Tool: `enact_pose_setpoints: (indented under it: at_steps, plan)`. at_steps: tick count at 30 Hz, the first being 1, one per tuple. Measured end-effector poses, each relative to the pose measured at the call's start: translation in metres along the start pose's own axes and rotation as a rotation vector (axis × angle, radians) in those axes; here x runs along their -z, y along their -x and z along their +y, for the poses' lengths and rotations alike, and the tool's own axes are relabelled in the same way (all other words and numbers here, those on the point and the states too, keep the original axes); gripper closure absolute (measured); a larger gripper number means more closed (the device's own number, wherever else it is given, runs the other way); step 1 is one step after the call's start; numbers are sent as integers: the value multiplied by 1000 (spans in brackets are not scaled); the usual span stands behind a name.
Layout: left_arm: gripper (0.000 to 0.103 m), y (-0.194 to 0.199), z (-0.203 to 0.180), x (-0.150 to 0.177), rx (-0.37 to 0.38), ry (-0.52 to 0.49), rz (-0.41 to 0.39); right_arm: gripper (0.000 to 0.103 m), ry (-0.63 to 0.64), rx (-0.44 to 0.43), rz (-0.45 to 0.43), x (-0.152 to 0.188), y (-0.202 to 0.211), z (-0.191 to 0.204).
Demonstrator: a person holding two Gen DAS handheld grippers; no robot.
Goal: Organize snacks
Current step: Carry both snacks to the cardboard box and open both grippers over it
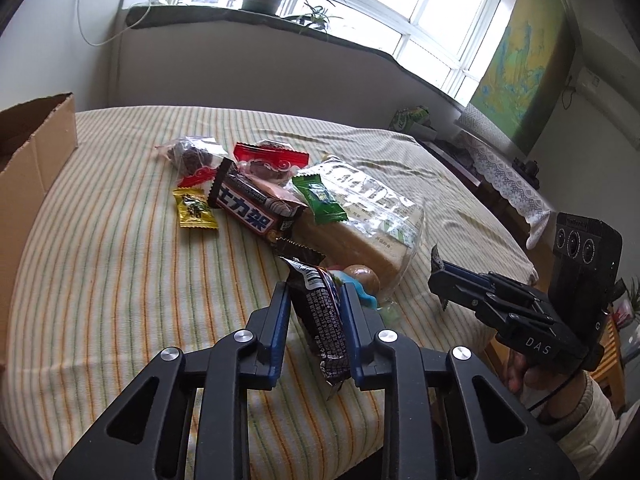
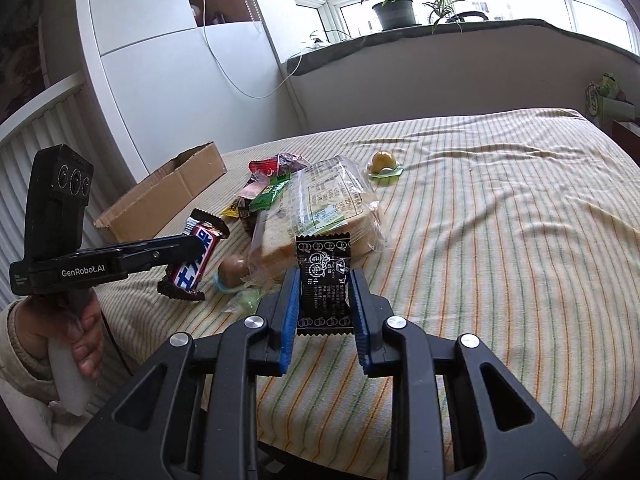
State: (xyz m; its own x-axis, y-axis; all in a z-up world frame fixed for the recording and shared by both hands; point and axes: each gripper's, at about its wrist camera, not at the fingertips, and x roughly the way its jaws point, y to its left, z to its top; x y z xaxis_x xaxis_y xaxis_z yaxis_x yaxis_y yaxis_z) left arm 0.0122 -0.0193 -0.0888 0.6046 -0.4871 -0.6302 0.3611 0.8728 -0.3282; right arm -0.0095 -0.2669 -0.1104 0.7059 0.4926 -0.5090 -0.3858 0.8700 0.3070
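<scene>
My left gripper [image 1: 314, 292] is shut on a dark chocolate bar [image 1: 320, 316] and holds it above the bed's near edge; it also shows in the right wrist view [image 2: 196, 258]. My right gripper [image 2: 325, 280] is shut on a small black candy sachet [image 2: 324, 280], seen edge-on in the left wrist view [image 1: 438, 264]. A snack pile lies on the striped bedspread [image 1: 120, 260]: a second chocolate bar [image 1: 252, 204], a yellow candy [image 1: 194, 210], a green packet [image 1: 320, 198], red-wrapped sweets [image 1: 268, 158] and bagged sliced bread [image 1: 368, 220].
An open cardboard box [image 2: 168, 196] stands at the bed's left edge, also in the left wrist view [image 1: 32, 152]. A brown jelly cup [image 2: 232, 268] lies by the bread. A yellow jelly cup [image 2: 384, 162] sits farther back. A lace-covered side table [image 1: 504, 176] is right of the bed.
</scene>
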Motion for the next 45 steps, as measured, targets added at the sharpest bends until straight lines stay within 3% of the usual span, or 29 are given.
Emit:
enact_pose_setpoints:
  at_steps: [8, 12, 20, 27, 32, 37, 45]
  plan:
    - [84, 5, 9, -6, -69, 6, -52, 78, -44, 29, -13, -4, 2, -12]
    - [85, -1, 3, -3, -73, -14, -43, 78, -67, 45, -23, -4, 3, -17]
    - [86, 10, -1, -22, -62, -48, -112, 78, -59, 63, -73, -26, 12, -5]
    - [86, 58, -9, -61, -64, -103, -264, 78, 19, 77, -168, -67, 40, 26]
    - [86, 86, -9, -71, -82, -120, -340, 78, 64, 68, -157, -82, 36, 49]
    - [86, 99, 10, -61, -107, -77, -365, 78, 115, 20, -109, -91, 9, 86]
    - [86, 137, 90, -31, -210, 86, -402, 78, 204, -150, 4, -96, -72, 184]
